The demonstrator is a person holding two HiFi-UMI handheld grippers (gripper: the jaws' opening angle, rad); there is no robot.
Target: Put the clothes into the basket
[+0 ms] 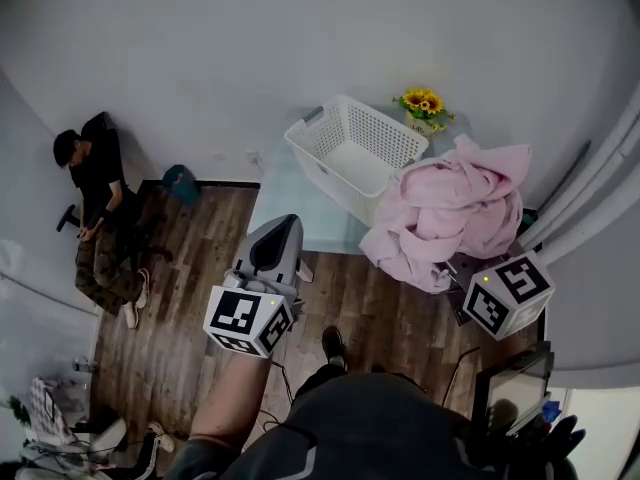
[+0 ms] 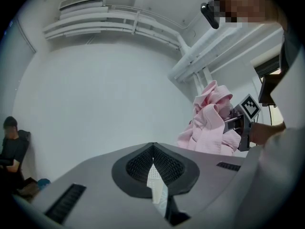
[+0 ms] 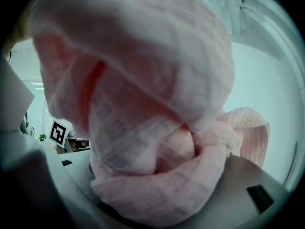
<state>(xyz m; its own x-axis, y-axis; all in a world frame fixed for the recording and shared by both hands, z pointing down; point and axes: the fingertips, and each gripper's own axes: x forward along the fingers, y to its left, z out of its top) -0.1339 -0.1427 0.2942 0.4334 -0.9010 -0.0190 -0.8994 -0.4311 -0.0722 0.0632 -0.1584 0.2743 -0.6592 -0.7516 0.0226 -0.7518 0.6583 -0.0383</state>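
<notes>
Left tool [image 1: 287, 224]: lower centre of the head view, pointing toward the counter [image 1: 283, 183]. In its own view the jaws meet at the tip, and nothing is held between them. Only a narrow wedge stays open behind the tip.

Right tool [image 1: 458, 272]: lower right of the head view, its marker cube facing up. Its jaws are buried in the clothes [image 1: 450, 208], a bulky pink bundle. In the right gripper view the pink fabric fills almost the whole frame and bunches between the jaws, so this tool is clamped on it.

Clothes: right of centre in the head view, held up by the right tool, with folds draping on all sides. The bundle overlaps the right corner of the basket [image 1: 385, 133] in the picture. Whether any fold rests on the counter cannot be told. In the left gripper view the bundle shows at right, hanging from the right tool.

Basket: white mesh, on the counter above centre, with no clothes visible inside.

Other: sunflowers [image 1: 423, 101] stand behind the basket, at upper right. A person [image 1: 100, 208] sits on the wooden floor [image 1: 190, 268] against the wall at far left.
</notes>
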